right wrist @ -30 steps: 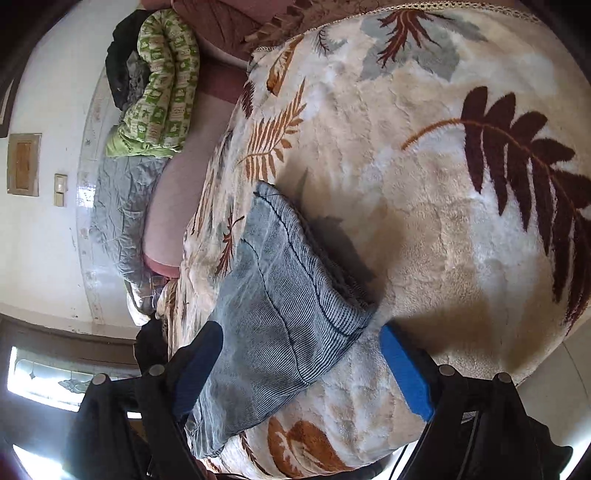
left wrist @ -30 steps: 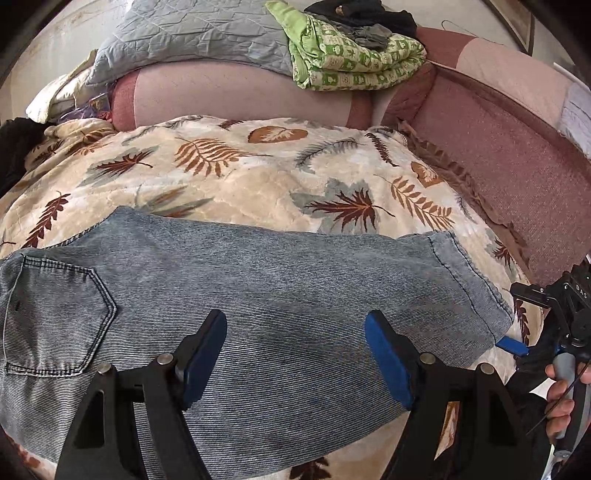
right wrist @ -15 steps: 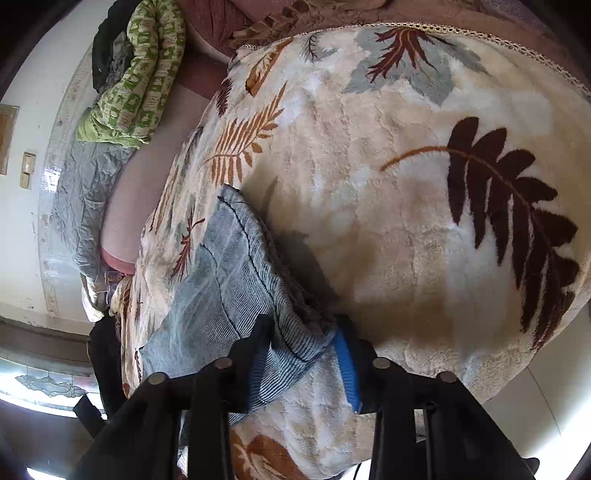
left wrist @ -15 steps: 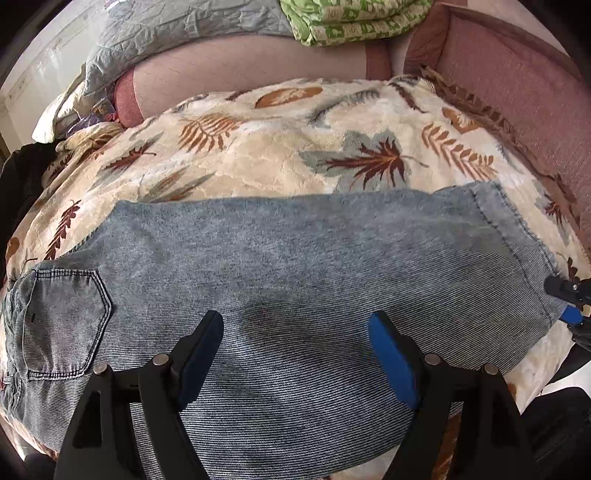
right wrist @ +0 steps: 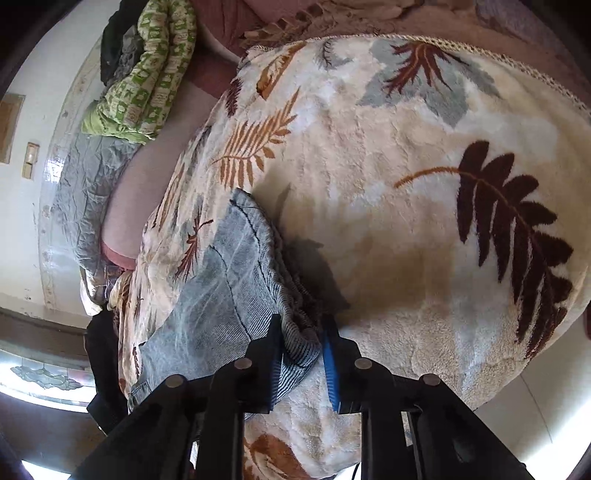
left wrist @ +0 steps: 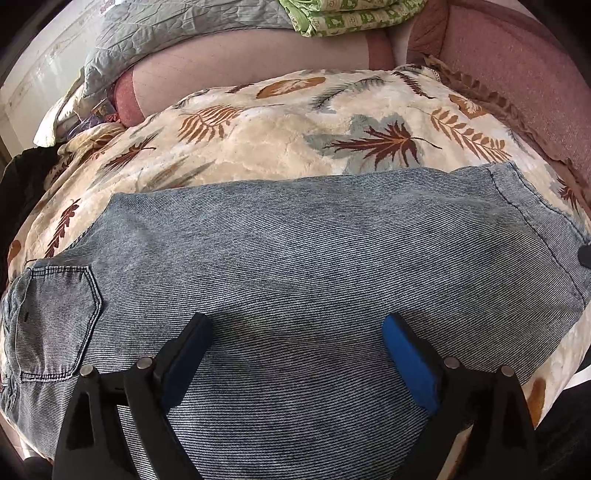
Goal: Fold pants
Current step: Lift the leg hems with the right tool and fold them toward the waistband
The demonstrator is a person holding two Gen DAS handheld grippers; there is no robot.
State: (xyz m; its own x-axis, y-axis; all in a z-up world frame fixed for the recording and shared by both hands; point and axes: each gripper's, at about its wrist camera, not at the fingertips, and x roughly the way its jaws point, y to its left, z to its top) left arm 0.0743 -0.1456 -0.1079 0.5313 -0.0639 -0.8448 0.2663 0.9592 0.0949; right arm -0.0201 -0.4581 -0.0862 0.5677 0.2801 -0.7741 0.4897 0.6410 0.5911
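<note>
Across the near edge of the cream leaf-patterned fleece blanket (left wrist: 280, 155), faded blue denim pants (left wrist: 295, 258) are spread flat, a green patterned quilt (left wrist: 351, 14) lying beyond. Their hem, earlier merely straddled, is now clamped by the right gripper (right wrist: 301, 354). The left gripper (left wrist: 295, 343) is opening above the denim, lower than before.

no readable text, labels or numbers anywhere

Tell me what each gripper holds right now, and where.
Right gripper: clamped on the jeans at the leg hem corner. Left gripper: nothing, jaws opening above the denim.

Left gripper (left wrist: 295, 345) angled downward, fingers opening wide, nothing between; right gripper (right wrist: 301, 334) fingers clamped together
</note>
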